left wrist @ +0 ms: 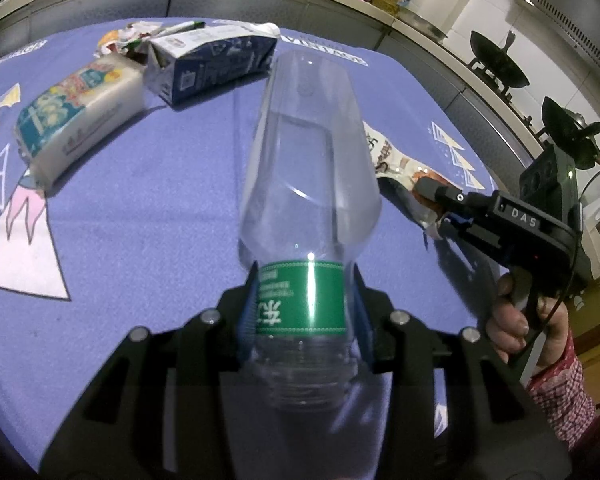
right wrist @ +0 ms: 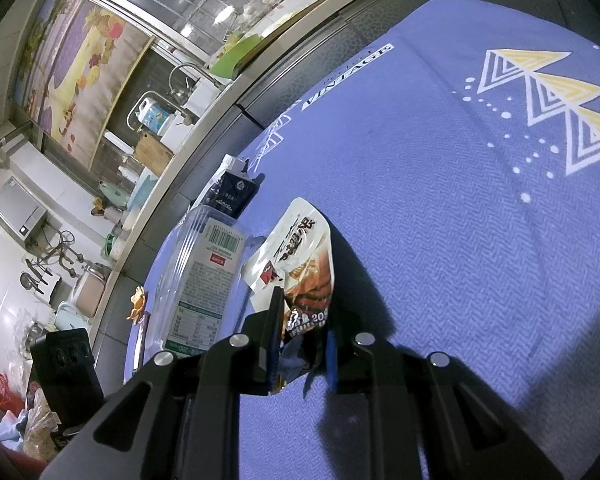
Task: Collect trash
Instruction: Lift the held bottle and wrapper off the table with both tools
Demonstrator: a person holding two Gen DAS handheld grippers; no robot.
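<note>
A clear plastic bottle [left wrist: 308, 140] with a green label points away from me, and my left gripper [left wrist: 305, 270] is shut on it at the label, both blue pads pressed to its sides. The right wrist view shows the same bottle [right wrist: 204, 276] from its white barcode side, left of the wrapper. My right gripper [right wrist: 305, 312] is shut on the near end of a white and brown snack wrapper [right wrist: 300, 256], whose far end rests on the cloth. In the left wrist view, the right gripper [left wrist: 432, 208] and wrapper [left wrist: 392, 156] sit to the right of the bottle.
A blue printed tablecloth [left wrist: 160, 200] covers the table. On its far left lie a tissue pack [left wrist: 76, 116], an opened blue and white carton [left wrist: 216, 60] and crumpled wrappers [left wrist: 128, 38]. Woks [left wrist: 496, 60] stand on a stove at right. A hand [left wrist: 512, 320] holds the right gripper's handle.
</note>
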